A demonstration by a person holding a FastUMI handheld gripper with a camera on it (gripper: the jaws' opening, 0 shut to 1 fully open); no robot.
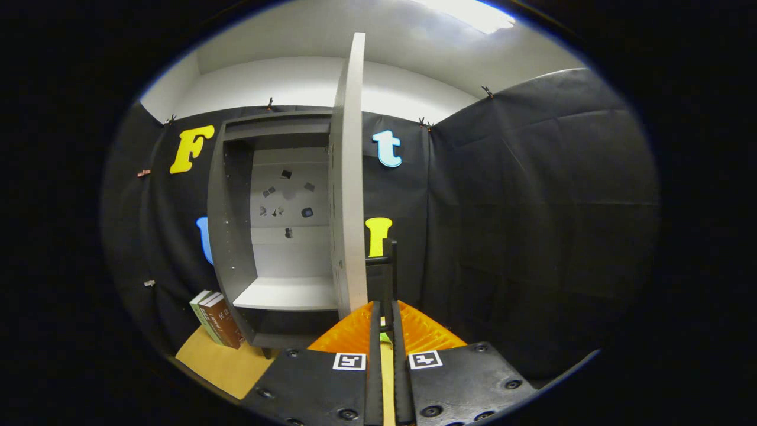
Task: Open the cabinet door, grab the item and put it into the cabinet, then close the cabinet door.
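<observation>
So the cabinet door (349, 195) stands swung wide open, seen edge-on, with its dark handle (387, 260) just ahead of the claw (385, 322). The claw's fingers are drawn nearly together, apparently on that handle, though I cannot tell if both press it. One cabinet (278, 225), its one visible shelf (287, 294) bare. Two books (216, 319) stand on the tabletop (222, 364) at the cabinet's left foot; fetching, stowing and closing remain.

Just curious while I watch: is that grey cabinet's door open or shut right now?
Open. The cabinet door stands swung out edge-on, baring the cabinet and its shelf. The gripper has its fingers closed on the door's black handle.
</observation>
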